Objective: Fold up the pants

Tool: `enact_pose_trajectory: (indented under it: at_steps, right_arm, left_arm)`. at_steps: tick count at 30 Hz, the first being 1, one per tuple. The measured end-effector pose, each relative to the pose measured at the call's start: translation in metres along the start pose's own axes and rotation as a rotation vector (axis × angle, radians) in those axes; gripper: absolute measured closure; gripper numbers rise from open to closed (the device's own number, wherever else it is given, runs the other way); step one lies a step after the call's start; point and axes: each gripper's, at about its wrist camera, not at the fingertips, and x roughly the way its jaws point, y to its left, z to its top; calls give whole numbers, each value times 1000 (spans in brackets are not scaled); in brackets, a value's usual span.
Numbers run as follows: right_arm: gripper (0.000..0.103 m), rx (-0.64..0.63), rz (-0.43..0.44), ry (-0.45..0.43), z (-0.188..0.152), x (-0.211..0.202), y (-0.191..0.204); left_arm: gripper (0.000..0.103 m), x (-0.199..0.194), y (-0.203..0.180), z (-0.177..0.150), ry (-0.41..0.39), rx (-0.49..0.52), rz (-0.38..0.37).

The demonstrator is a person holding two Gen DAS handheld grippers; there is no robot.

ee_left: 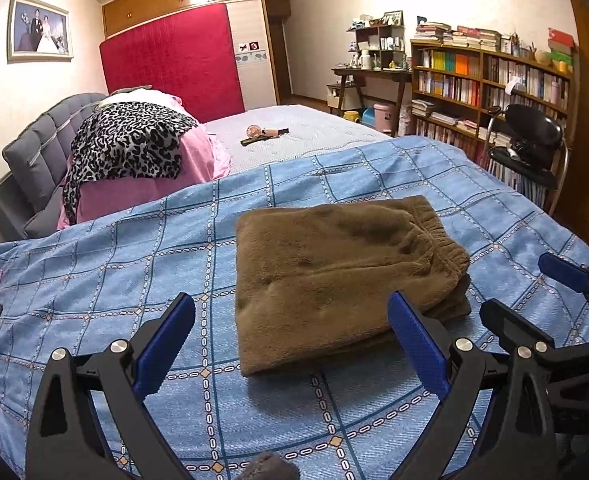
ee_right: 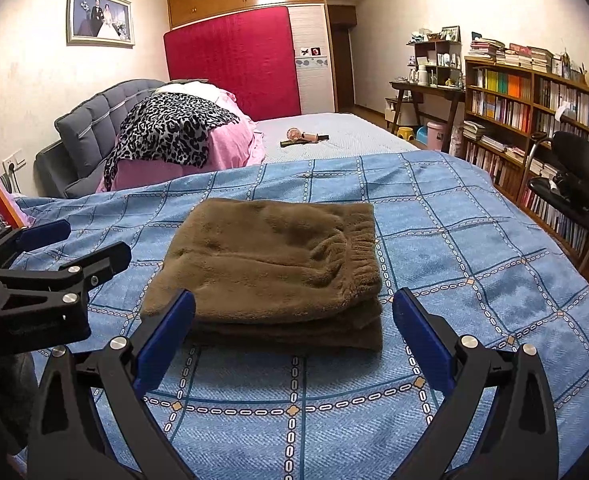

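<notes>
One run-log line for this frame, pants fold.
pants: folded stack, flat on blue bedspread | left claw: open, empty, near stack | right claw: open, empty, near stack | contact: none

Black fingers [ee_left: 494, 380], blue pads [ee_right: 166, 344], silver screws [ee_right: 465, 342]

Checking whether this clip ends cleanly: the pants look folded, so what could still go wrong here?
The folded brown pants sit as a soft, uneven stack on the blue quilt; its top layer might slump. Both open tools, left tool and right tool, hover near its front edge, so either could snag or drag it.
</notes>
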Motion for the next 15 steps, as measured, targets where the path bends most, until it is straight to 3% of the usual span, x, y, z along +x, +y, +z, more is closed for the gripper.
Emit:
enact_pose_trajectory:
  at_steps: [15]
  right_arm:
    - [3,4,-12,-5,4,4,-4]
  left_arm:
    - [5,2,4,0,10,-9,0]
